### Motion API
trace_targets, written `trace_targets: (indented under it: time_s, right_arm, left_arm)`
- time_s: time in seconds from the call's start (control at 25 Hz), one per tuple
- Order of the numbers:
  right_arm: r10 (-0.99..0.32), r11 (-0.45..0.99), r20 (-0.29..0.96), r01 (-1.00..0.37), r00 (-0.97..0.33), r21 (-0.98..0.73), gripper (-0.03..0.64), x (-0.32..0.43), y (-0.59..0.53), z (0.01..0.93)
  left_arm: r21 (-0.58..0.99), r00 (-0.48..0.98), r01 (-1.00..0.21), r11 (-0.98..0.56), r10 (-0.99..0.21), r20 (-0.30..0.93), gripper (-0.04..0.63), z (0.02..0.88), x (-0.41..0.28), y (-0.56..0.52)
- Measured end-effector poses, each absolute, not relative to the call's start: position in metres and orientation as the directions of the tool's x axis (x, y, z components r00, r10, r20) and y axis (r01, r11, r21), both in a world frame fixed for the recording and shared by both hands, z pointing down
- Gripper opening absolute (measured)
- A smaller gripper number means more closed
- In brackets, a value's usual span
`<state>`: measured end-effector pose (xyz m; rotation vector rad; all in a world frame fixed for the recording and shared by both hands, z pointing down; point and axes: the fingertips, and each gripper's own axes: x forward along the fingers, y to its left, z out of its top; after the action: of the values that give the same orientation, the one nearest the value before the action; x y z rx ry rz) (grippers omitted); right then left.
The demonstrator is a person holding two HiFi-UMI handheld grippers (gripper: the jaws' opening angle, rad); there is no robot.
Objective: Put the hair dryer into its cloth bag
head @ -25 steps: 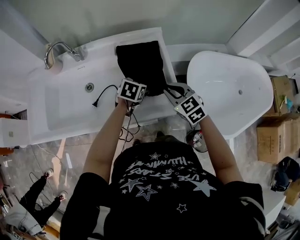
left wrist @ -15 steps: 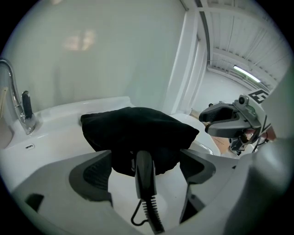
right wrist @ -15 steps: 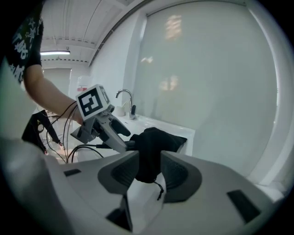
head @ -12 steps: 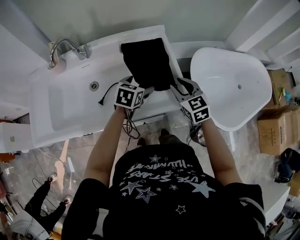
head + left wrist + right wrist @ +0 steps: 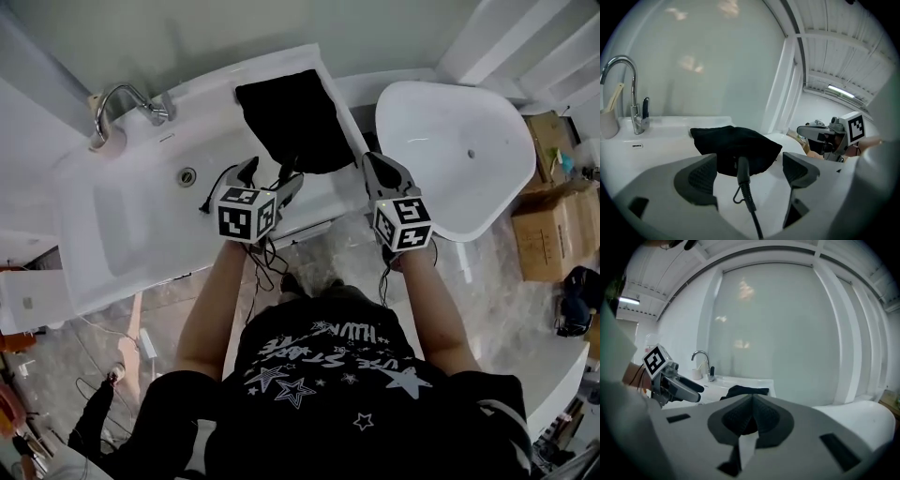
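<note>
The limp black bag [image 5: 292, 122] is lying on the glossy right end of the basin [image 5: 122, 216], the dryer not showing, probably inside, since its springy cord [image 5: 743, 180] is trailing from the mouth; the cloth is likely sliding easily, so the mouth hem is looking the best hold. The left hand-held gripper [image 5: 749, 165] has just been opening and is standing wide around the cord without touching it, while the right hand-held gripper [image 5: 752, 411], just closing, is pinching nothing. A faucet [image 5: 117, 98] and a second tub [image 5: 450, 141] are flanking the bag under pale walls [image 5: 787, 324].
</note>
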<state>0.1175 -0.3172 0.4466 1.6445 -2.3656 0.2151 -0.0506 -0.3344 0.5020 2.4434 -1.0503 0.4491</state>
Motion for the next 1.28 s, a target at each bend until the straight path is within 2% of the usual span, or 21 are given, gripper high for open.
trace_targets:
  time_s: [0.16, 0.24, 0.4, 0.6, 0.8, 1.08, 1.28]
  right_arm:
    - [-0.896, 0.355, 0.296, -0.934, -0.333, 0.026, 0.006, 0.122, -0.309, 0.445]
    - [-0.895, 0.353, 0.295, -0.936, -0.334, 0.011, 0.006, 0.125, -0.302, 0.446]
    - [-0.887, 0.371, 0.297, -0.929, -0.354, 0.0, 0.006, 0.127, -0.282, 0.447]
    - [-0.87, 0.413, 0.293, -0.911, -0.398, -0.01, 0.006, 0.128, -0.249, 0.447]
    - [-0.863, 0.433, 0.278, -0.901, -0.421, -0.019, 0.006, 0.135, -0.216, 0.444]
    - [-0.858, 0.454, 0.26, -0.891, -0.443, -0.019, 0.005, 0.144, -0.162, 0.437]
    - [-0.851, 0.467, 0.254, -0.884, -0.459, -0.029, 0.005, 0.148, -0.123, 0.436]
  left_arm:
    - [0.29, 0.676, -0.733, -0.616, -0.606, 0.42, 0.433, 0.493, -0.043, -0.315]
    - [0.294, 0.676, -0.734, -0.613, -0.616, 0.404, 0.334, 0.486, -0.039, -0.302]
    - [0.307, 0.688, -0.724, -0.618, -0.616, 0.383, 0.307, 0.477, -0.027, -0.274]
    - [0.29, 0.672, -0.74, -0.607, -0.645, 0.363, 0.147, 0.466, -0.015, -0.24]
    - [0.264, 0.657, -0.752, -0.604, -0.658, 0.368, 0.067, 0.465, -0.002, -0.204]
    - [0.258, 0.631, -0.775, -0.577, -0.685, 0.364, 0.012, 0.461, 0.005, -0.156]
    - [0.278, 0.628, -0.778, -0.563, -0.691, 0.359, 0.011, 0.464, 0.011, -0.114]
